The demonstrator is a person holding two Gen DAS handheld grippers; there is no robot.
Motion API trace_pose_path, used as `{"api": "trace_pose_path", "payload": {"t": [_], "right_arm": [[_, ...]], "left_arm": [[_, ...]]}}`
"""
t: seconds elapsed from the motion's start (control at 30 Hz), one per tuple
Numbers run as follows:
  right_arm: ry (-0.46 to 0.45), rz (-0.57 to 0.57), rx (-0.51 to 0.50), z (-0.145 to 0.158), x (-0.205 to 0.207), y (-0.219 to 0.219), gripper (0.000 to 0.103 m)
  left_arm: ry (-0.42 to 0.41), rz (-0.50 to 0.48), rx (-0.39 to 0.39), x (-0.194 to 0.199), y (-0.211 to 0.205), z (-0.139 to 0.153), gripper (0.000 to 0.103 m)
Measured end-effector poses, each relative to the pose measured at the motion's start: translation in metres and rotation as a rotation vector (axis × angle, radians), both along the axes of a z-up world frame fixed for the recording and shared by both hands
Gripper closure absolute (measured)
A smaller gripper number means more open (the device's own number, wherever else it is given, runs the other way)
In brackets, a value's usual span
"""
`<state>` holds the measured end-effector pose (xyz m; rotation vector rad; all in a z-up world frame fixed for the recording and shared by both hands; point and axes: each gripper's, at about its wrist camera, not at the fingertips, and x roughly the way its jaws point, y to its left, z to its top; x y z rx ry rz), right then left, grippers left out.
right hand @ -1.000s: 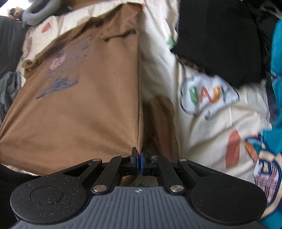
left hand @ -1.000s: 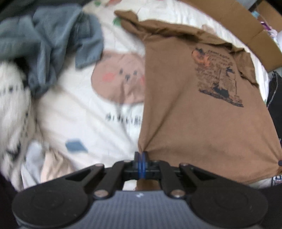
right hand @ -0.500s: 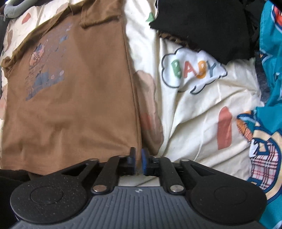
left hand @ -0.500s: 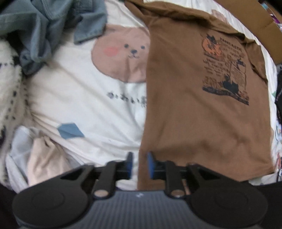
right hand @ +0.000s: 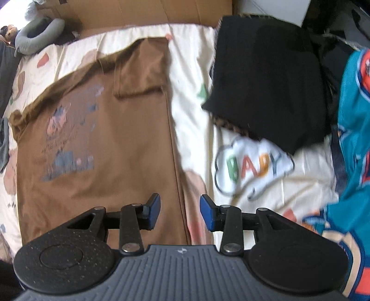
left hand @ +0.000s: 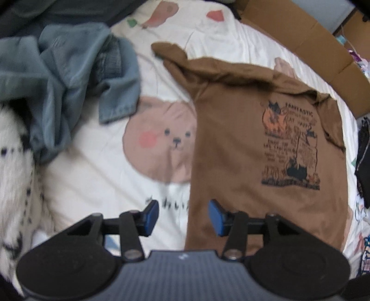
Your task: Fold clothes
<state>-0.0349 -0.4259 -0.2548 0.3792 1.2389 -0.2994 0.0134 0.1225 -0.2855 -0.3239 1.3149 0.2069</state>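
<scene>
A brown T-shirt [left hand: 233,148] with a dark and orange print lies spread flat on a cream printed bedsheet [left hand: 92,185]. My left gripper [left hand: 183,216] stands open over the shirt's near left hem edge, with nothing between its blue pads. In the right wrist view the same brown T-shirt [right hand: 111,148] lies at the left, one sleeve folded inward near the top. My right gripper [right hand: 180,211] is open above the shirt's near right side seam, holding nothing.
A crumpled blue denim garment [left hand: 69,92] lies at the far left and a white fuzzy item [left hand: 13,176] beside it. A black garment [right hand: 268,83] and a teal printed one [right hand: 351,148] lie to the right. Cardboard [right hand: 143,16] borders the far edge.
Both grippers were shut on the shirt's bottom corners a second ago. They have let go, opened wide and drawn back upward; the shirt now lies flat.
</scene>
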Motion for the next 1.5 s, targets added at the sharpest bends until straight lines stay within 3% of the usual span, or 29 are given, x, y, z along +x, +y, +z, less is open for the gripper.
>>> {"api": "trace_pose_path", "payload": {"t": [0.53, 1.03, 1.3, 1.5], "right_arm": [[-0.137, 0.088, -0.093, -0.004, 0.108, 0.018, 0.052], [-0.179, 0.107, -0.127, -0.027, 0.186, 0.012, 0.052], [-0.200, 0.206, -0.159, -0.062, 0.232, 0.028, 0.050], [-0.215, 0.294, -0.204, -0.089, 0.247, 0.048, 0.050]], "left_arm": [[-0.036, -0.027, 0.046, 0.083, 0.020, -0.045, 0.046], [-0.125, -0.096, 0.118, 0.183, 0.019, -0.063, 0.041], [-0.181, -0.103, 0.087, 0.231, 0.006, -0.093, 0.040], [-0.206, -0.126, 0.089, 0.240, -0.008, -0.098, 0.040]]}}
